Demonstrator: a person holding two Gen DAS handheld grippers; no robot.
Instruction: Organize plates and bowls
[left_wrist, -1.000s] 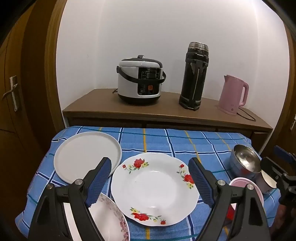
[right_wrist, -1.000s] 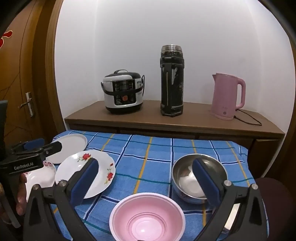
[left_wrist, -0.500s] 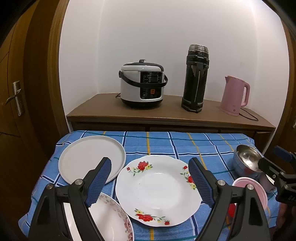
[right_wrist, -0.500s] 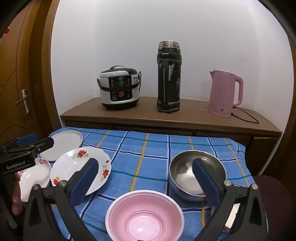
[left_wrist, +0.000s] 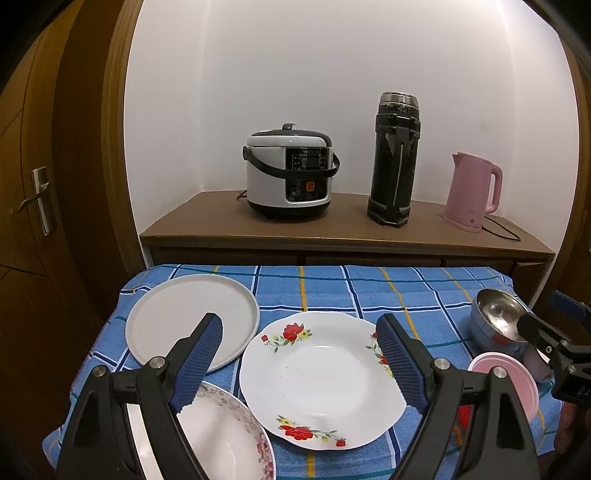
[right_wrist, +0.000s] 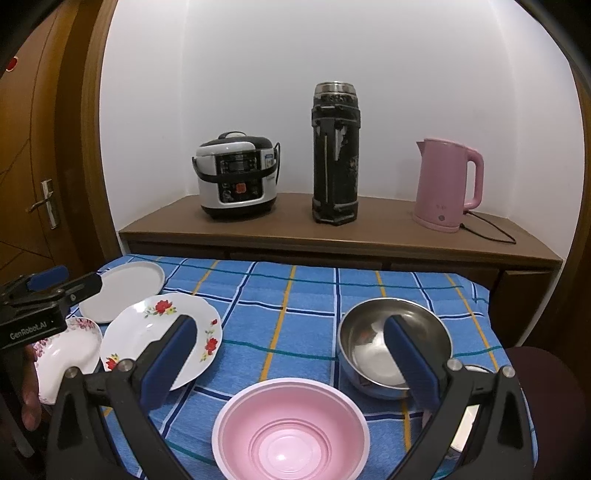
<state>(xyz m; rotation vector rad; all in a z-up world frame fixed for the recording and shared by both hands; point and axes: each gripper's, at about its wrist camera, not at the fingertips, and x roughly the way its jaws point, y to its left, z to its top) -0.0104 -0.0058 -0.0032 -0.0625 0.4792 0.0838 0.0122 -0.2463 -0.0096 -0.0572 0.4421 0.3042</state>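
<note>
Here the left gripper (left_wrist: 299, 365) hovers with jaws spread wide over the red-flowered plate (left_wrist: 321, 376), the plain plate (left_wrist: 184, 321) at its ten o'clock, while the right gripper (right_wrist: 290, 363), equally agape, hangs above the pink bowl (right_wrist: 290, 432) with the steel bowl (right_wrist: 369, 332) at two o'clock.

a: what's on the surface (right_wrist: 295, 302)?

b: on the left, three plates. the plain plate (left_wrist: 192, 325) lies farthest back, the flowered plate (left_wrist: 321, 376) just before it and to its right, and the small patterned plate (left_wrist: 221, 435) nearest, at the left front corner

a: do they touch?

b: the flowered plate's rim looks to overlap the plain one; the small one sits just beside it

a: and the right side?

b: the metal bowl (right_wrist: 391, 347) lies behind, the plastic bowl (right_wrist: 291, 432) before it and a little to its left, near each other

a: behind the surface?

b: a sideboard (right_wrist: 332, 236) carrying, left to right, a rice cooker (right_wrist: 238, 181), a flask (right_wrist: 336, 155) and a kettle (right_wrist: 447, 184)
</note>
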